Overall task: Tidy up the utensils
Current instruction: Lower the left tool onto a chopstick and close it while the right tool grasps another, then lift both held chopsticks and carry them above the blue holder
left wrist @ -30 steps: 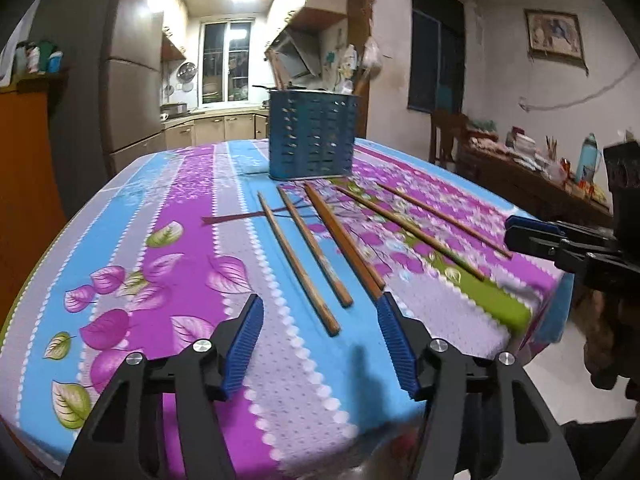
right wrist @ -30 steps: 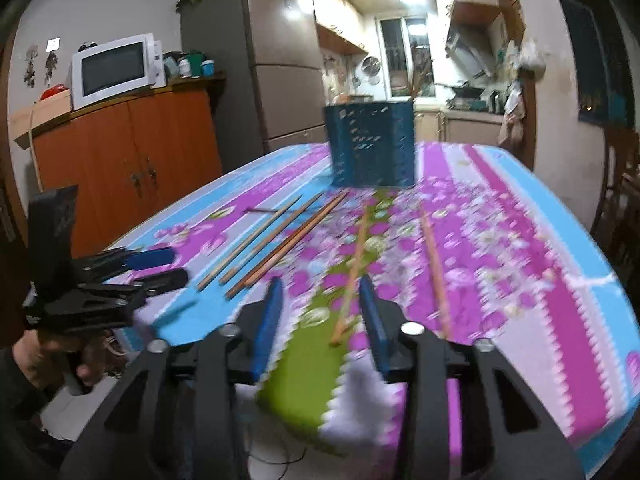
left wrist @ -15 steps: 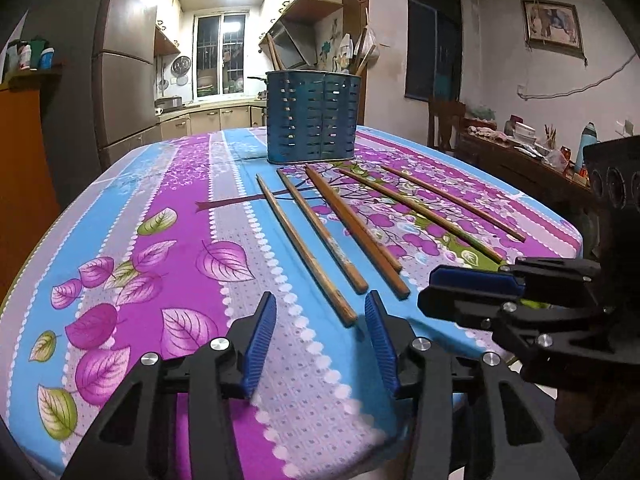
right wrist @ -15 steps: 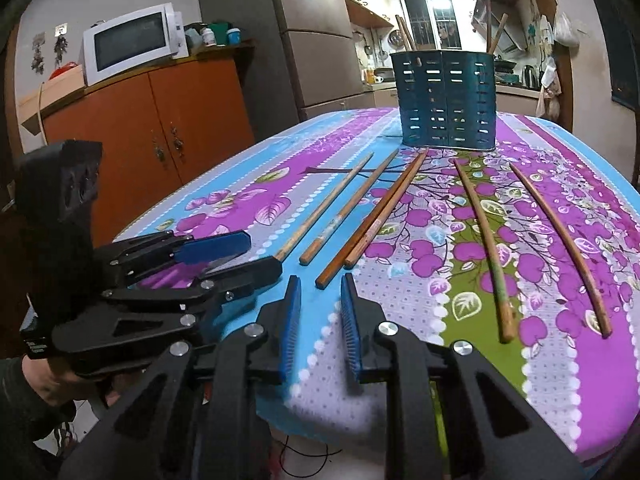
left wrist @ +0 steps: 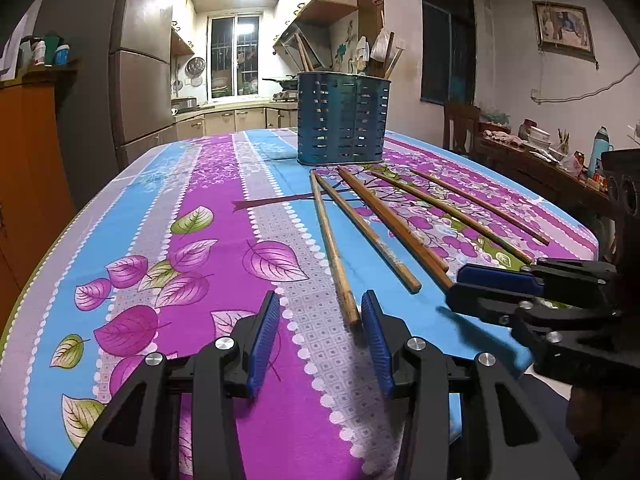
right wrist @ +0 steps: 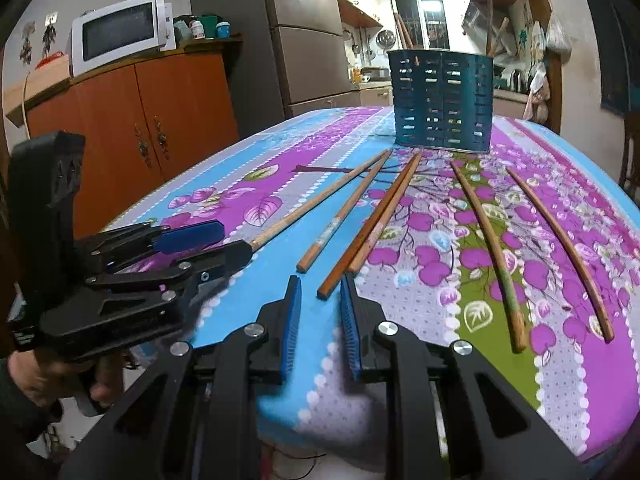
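I am holding my left tool (left wrist: 320, 332) open at six o'clock in its own view, its blue pads flanking the near tip of the leftmost chopstick (left wrist: 332, 248) without touching it. My right tool (right wrist: 320, 312) is also gaping, narrower, with the near ends of the middle pair of chopsticks (right wrist: 372, 224) lying just ahead at twelve o'clock. Neither tool is gripping anything. Six chopsticks are lying fanned on the flowered surface (left wrist: 200, 208) (two more, paler ones (right wrist: 488, 236), toward two o'clock). Farther off at twelve, the blue slotted holder (left wrist: 343, 118) is standing upright, already carrying a few utensils. I judge most of the sorting is waiting: all six loose sticks.
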Motion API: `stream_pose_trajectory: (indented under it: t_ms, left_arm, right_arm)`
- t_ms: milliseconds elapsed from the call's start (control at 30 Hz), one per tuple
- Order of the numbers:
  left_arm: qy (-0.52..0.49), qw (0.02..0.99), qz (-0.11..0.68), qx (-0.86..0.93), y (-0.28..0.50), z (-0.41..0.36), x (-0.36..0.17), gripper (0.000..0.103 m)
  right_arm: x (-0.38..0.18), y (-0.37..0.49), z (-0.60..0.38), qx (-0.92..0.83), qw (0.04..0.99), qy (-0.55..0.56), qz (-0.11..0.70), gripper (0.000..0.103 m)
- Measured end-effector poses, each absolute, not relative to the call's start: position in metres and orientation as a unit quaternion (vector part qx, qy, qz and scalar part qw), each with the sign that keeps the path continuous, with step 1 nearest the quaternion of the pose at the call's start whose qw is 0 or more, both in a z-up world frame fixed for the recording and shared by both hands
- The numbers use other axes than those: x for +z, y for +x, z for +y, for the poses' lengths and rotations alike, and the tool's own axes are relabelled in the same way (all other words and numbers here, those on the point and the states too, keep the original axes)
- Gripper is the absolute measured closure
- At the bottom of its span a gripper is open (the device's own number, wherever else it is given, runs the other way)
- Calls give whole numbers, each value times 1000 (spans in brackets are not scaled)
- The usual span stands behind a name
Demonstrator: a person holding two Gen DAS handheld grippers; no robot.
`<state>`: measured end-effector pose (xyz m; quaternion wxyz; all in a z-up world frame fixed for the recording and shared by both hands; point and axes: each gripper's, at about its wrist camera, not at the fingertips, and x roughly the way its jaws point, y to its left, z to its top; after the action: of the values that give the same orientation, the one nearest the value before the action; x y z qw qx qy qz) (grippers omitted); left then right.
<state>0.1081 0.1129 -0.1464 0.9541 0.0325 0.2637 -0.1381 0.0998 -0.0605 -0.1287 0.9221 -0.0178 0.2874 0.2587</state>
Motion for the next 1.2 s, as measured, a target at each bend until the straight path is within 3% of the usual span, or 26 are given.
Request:
stream_pose_trajectory:
  t_ms: [67,633,700,767,833,1200]
  left_arm:
    - [32,954,263,-140,108,112,-146,59]
    - [48,962,228,-140,98,95,-156,62]
    - [46,964,222,-136,97,93,-157,68]
    - [48,966,216,-135,96,91,-158,85]
    - [50,967,213,-129,96,88,-158,94]
    - [32,974,185,-125,80,100,-127,96]
  right_arm:
    - [-129,102,-58,245,927,-27,283,95]
    - [-134,91,-91,236,935,-28,263,96]
    - [-135,90,-89,230,938,-31,257,96]
    - [-136,89,-88,227,941,-37,250,96]
    - [-136,88,-87,223,942,-40,246,97]
    - [-99,65,-99,234,951,-37,197,98]
